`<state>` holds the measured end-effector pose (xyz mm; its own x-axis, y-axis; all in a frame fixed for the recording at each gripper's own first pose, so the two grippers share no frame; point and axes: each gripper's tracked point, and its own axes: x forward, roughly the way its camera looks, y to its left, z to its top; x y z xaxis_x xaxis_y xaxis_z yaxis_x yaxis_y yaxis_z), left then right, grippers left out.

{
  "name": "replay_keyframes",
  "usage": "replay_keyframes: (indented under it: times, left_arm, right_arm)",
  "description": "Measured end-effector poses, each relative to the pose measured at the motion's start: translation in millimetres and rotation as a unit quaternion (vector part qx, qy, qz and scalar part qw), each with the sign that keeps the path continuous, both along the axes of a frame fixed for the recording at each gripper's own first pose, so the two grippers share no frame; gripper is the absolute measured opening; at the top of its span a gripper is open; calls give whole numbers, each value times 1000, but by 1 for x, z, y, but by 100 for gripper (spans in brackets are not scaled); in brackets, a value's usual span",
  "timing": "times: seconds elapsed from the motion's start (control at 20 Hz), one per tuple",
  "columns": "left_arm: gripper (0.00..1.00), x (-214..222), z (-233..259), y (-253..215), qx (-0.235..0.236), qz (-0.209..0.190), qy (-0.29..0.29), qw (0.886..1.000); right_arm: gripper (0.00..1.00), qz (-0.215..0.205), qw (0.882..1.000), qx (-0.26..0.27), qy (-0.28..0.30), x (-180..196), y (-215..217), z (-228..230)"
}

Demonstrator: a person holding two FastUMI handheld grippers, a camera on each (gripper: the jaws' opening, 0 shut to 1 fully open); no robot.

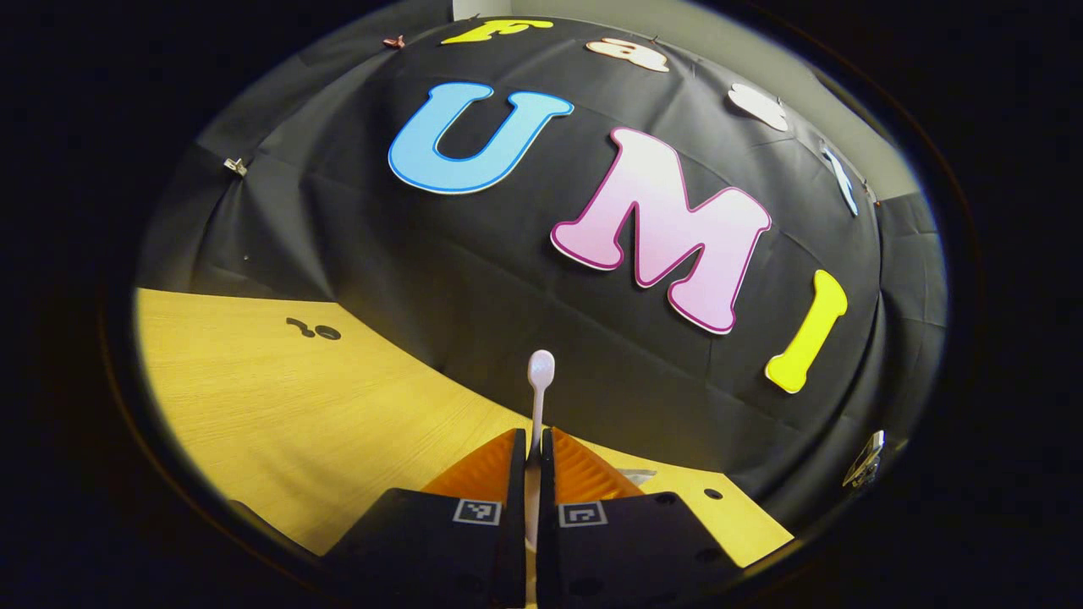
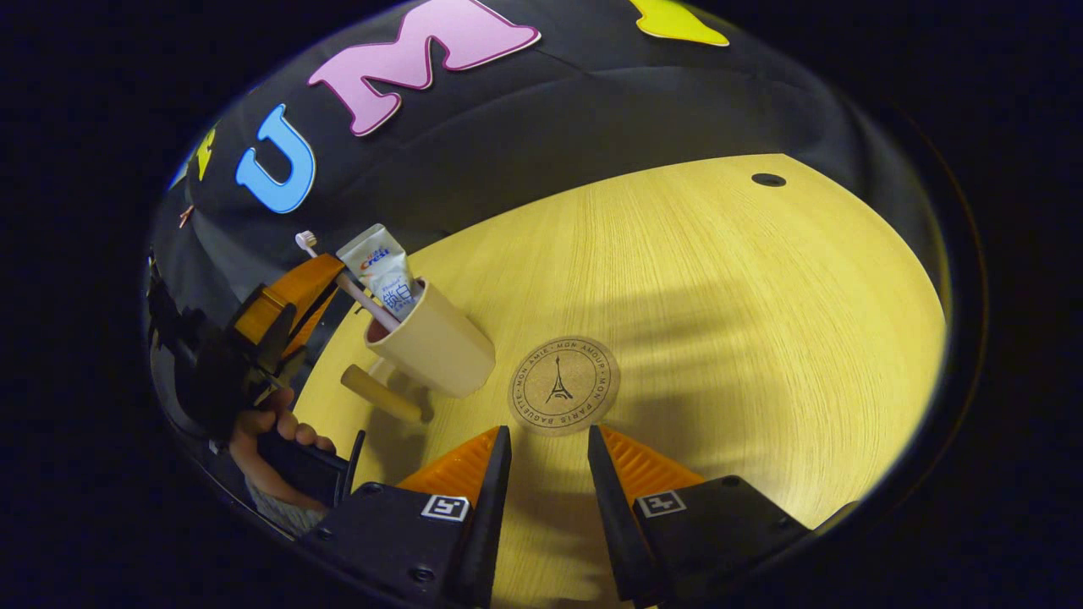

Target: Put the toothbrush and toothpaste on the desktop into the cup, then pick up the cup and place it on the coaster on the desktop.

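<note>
A white toothbrush [image 1: 541, 370] stands upright between the fingers of my left gripper [image 1: 533, 440], which is shut on its shaft. In the right gripper view, the toothbrush [image 2: 360, 298] leans in the cream cup [image 2: 436, 347], its lower end inside, with the left gripper [image 2: 326, 275] still closed on it. A toothpaste tube [image 2: 382, 266] stands in the same cup. The cup has a wooden handle [image 2: 381, 394] pointing toward the camera. A round printed coaster [image 2: 563, 385] lies on the desk just right of the cup. My right gripper [image 2: 546, 433] hovers open just short of the coaster.
The wooden desk [image 2: 744, 321] stretches to the right of the coaster, with a small hole [image 2: 768, 179] near its far edge. A hand [image 2: 275, 431] holds the left gripper at the desk's left side. The black cloth wall borders the desk behind the cup.
</note>
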<state>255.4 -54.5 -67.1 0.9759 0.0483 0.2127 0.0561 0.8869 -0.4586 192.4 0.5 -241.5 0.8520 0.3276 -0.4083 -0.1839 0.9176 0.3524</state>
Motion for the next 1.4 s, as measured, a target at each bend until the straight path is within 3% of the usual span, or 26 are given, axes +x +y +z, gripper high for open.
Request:
replay_keyframes:
  times: [0.1,0.15,0.2,0.25,0.3,0.35,0.4,0.55,0.6,0.65,0.7,0.75,0.8,0.85,0.9,0.95,1.0,1.05,1.1,1.15,1.4]
  left_arm:
    - [12,-2,-1,-5,10,-11,6,1000]
    - [2,-4,-6,-7,17,-12,12,1000]
    - [28,-5,-6,-7,25,-14,14,999]
    - [22,-9,-6,-10,32,-18,16,999]
    - [28,-17,-5,-6,40,-21,18,999]
    - [21,-22,-5,-8,48,-25,21,998]
    - [35,-28,-7,-10,58,-31,26,997]
    - [44,-51,-18,-12,94,-41,48,994]
    - [38,-58,-26,-12,111,-43,59,991]
    - [49,-64,-36,-12,128,-47,73,988]
    - [52,-71,-48,-14,143,-53,90,984]
    - [62,-76,-60,-16,155,-58,105,981]
    - [54,-74,-74,-25,165,-62,118,977]
    - [54,-75,-81,-26,171,-64,126,975]
    - [56,-76,-77,-26,171,-61,113,977]
    - [66,-75,-76,-27,170,-62,112,977]
    - [57,-74,-78,-28,167,-61,116,977]
    - [57,-74,-75,-26,162,-59,112,979]
    - [48,-74,-71,-26,157,-60,109,980]
    - [56,-74,-68,-28,155,-62,109,980]
    - [56,-80,-72,-32,189,-81,153,967]
  right_arm:
    - [57,-13,1000,-4,-2,2,-5,2]
    - [57,-18,1000,-3,-3,4,-7,3]
    - [57,-18,1000,-6,-1,5,-7,2]
    - [57,-21,1000,-10,2,5,-8,1]
    - [57,-23,1000,-9,5,5,-9,1]
    - [57,-22,1000,-6,9,5,-7,0]
    - [57,-24,1000,-4,11,5,-7,0]
    - [56,-24,1000,4,18,5,-6,0]
    - [56,-25,999,8,21,6,-5,0]
    - [56,-24,999,11,21,6,-4,1]
    - [57,-26,999,13,20,6,-5,2]
    - [56,-26,999,15,19,6,-5,3]
    - [56,-28,999,17,20,6,-5,4]
    - [56,-27,999,19,22,5,-5,4]
    - [56,-26,999,22,23,5,-4,4]
    - [56,-25,999,22,23,5,-4,4]
    - [56,-24,999,22,24,4,-3,5]
    - [56,-23,999,22,22,3,-3,6]
    - [57,-23,999,22,20,2,-4,7]
    - [57,-24,999,21,19,1,-5,9]
    - [56,-33,999,27,30,-6,-11,13]
